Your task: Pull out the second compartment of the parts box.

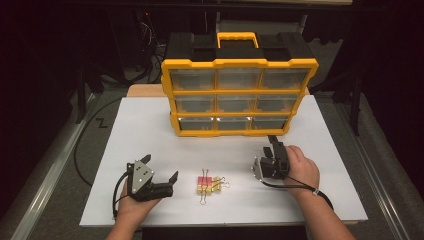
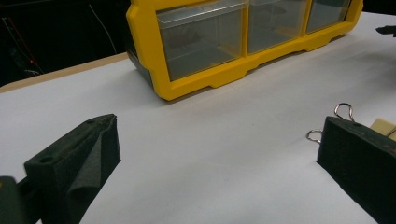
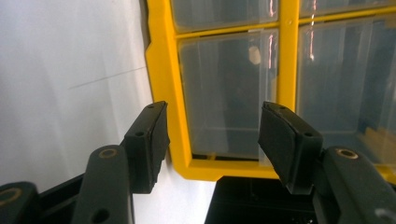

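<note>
A yellow organizer (image 1: pixel 239 95) with clear drawers stands upright at the back of the white table (image 1: pixel 140 130). Small binder clips (image 1: pixel 210 185) lie in a heap near the front, with pink and cream bodies. My left gripper (image 1: pixel 161 168) rests to the left of the heap, open and empty. In the left gripper view its jaws (image 2: pixel 217 158) are wide apart, and wire clip handles (image 2: pixel 343 112) peek out by the right jaw. My right gripper (image 1: pixel 273 141), rolled on its side, points at the organizer's bottom right drawer (image 3: pixel 229 93). Its jaws (image 3: pixel 217 135) stand open, with nothing between the pads.
A yellow carry handle (image 1: pixel 238 38) tops the organizer's black back. Bare white tabletop (image 2: pixel 210 154) lies between the left gripper and the organizer (image 2: pixel 201 79). Cables trail off the table's left side. Dark floor and metal rails surround the table.
</note>
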